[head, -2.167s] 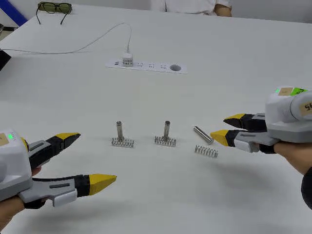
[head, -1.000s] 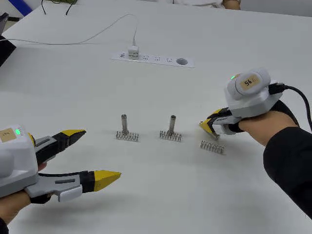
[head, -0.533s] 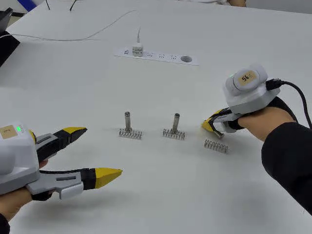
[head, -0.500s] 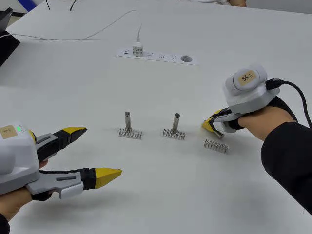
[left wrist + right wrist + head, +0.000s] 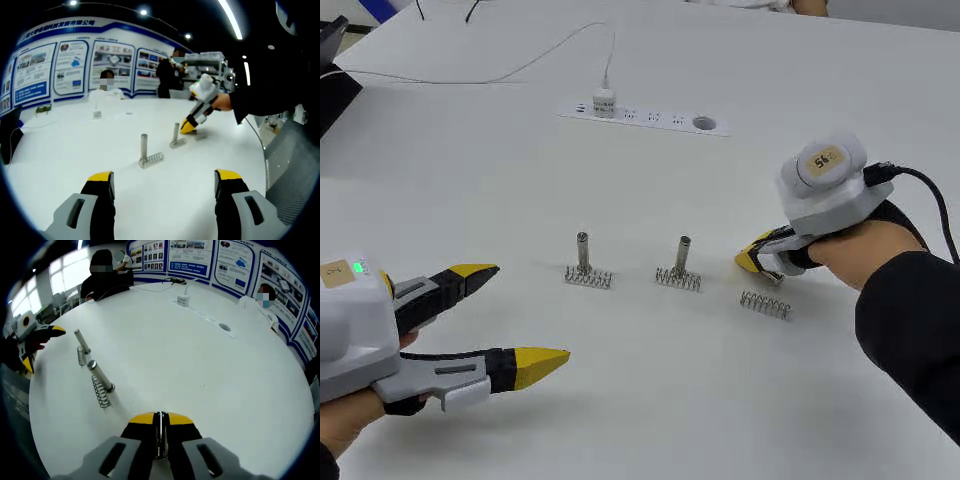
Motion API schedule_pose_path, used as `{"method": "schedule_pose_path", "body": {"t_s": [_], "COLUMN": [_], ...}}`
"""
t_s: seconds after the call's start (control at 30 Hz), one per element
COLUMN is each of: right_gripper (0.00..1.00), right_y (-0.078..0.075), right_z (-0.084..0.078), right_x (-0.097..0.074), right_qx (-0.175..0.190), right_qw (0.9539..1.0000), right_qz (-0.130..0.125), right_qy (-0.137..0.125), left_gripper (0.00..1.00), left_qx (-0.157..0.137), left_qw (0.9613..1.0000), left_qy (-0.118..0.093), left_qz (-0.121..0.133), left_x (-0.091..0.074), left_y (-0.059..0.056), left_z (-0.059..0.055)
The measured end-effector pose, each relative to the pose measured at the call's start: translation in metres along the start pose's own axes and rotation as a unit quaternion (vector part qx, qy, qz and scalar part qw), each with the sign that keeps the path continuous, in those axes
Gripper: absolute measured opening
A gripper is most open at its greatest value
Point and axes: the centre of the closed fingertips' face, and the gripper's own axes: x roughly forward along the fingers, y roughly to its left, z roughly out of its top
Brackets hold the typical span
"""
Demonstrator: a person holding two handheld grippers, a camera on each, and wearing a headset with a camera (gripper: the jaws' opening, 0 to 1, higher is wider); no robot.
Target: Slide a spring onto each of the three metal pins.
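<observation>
Two metal pins stand upright at mid-table, the left pin (image 5: 582,250) (image 5: 144,145) and the middle pin (image 5: 683,253) (image 5: 176,132). A spring lies at each base: one (image 5: 588,277) by the left pin, one (image 5: 678,280) by the middle pin. A third spring (image 5: 765,305) lies loose further right. Just above it, my right gripper (image 5: 752,262) (image 5: 160,426) points down at the table, shut on the third pin (image 5: 160,440), a thin metal bar between its jaws. My left gripper (image 5: 520,312) (image 5: 164,176) hovers open and empty at the near left.
A white power strip (image 5: 645,117) with a plugged-in charger (image 5: 605,100) and cable lies at the back. People sit at the table's far side in the gripper views. A dark object (image 5: 332,70) sits at the far left edge.
My right gripper came in from the right, dipped onto the pin that lay on the table and shut on it; it has held there for the last half second. My left gripper has stayed put.
</observation>
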Motion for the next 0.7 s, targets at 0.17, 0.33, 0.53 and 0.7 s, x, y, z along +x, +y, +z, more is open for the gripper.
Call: {"method": "schedule_pose_path", "body": {"t_s": [0.17,0.33,0.53,0.7], "right_gripper": [0.09,0.09,0.09,0.09], "right_y": [0.006,0.005,0.007,0.007], "right_z": [0.003,0.007,0.010,0.012], "right_x": [-0.009,-0.022,-0.036,-0.044], "right_qx": [-0.014,-0.008,-0.004,0.001], "right_qw": [0.9999,0.9997,0.9992,0.9987], "right_qz": [-0.001,-0.005,-0.011,-0.016], "right_qy": [-0.007,-0.023,-0.038,-0.049], "left_gripper": [0.83,0.83,0.82,0.82], "left_qx": [0.001,0.001,0.003,0.005], "left_qw": [1.0000,1.0000,1.0000,1.0000], "left_qy": [-0.002,-0.004,-0.005,-0.007], "left_qz": [0.000,0.001,-0.002,-0.003], "left_x": [0.000,-0.001,-0.001,-0.001], "left_y": [0.000,0.000,-0.003,-0.004], "left_z": [0.002,0.003,0.004,0.007]}}
